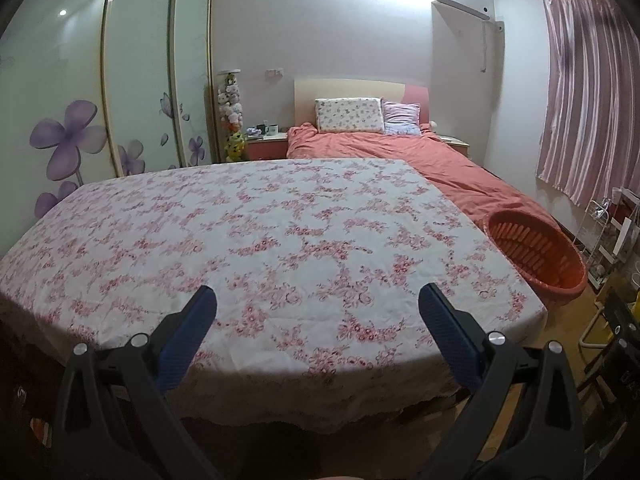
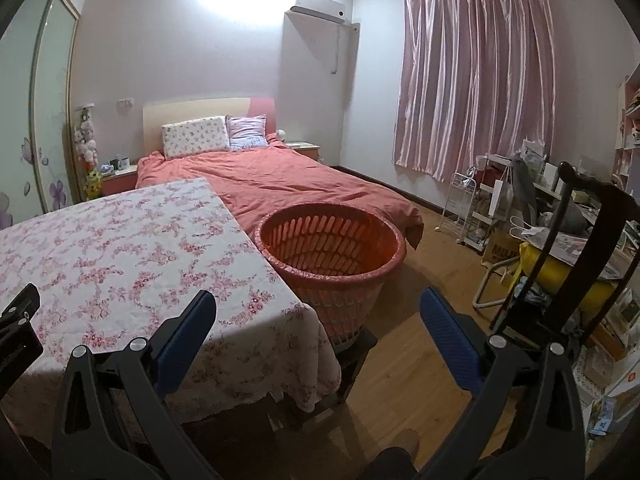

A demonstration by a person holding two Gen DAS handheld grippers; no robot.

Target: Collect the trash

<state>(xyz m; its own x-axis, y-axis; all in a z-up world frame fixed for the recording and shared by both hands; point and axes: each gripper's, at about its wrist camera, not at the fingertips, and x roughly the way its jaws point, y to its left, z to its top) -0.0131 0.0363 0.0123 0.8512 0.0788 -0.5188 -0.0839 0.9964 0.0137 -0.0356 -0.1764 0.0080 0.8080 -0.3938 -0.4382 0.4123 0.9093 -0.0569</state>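
Note:
An orange slotted plastic basket (image 2: pixel 330 248) stands off the table's right side, raised on a dark stand; in the left wrist view the basket (image 1: pixel 536 254) shows at the right. It looks empty inside. A table under a pink floral cloth (image 1: pixel 260 240) fills the left wrist view, with no trash on it. My left gripper (image 1: pixel 318 306) hangs open over the table's near edge, nothing between its blue pads. My right gripper (image 2: pixel 318 310) is open too, just in front of the basket and over the table's corner (image 2: pixel 280 308). The left gripper's body (image 2: pixel 18 328) shows at the far left.
A bed with a coral duvet (image 2: pixel 280 180) lies behind the table and basket. A dark wooden chair (image 2: pixel 580 240), a yellow bundle, white wire racks (image 2: pixel 464 204) and clutter crowd the right wall. Wood floor (image 2: pixel 420 280) lies open right of the basket. Wardrobe doors (image 1: pixel 120 80) stand left.

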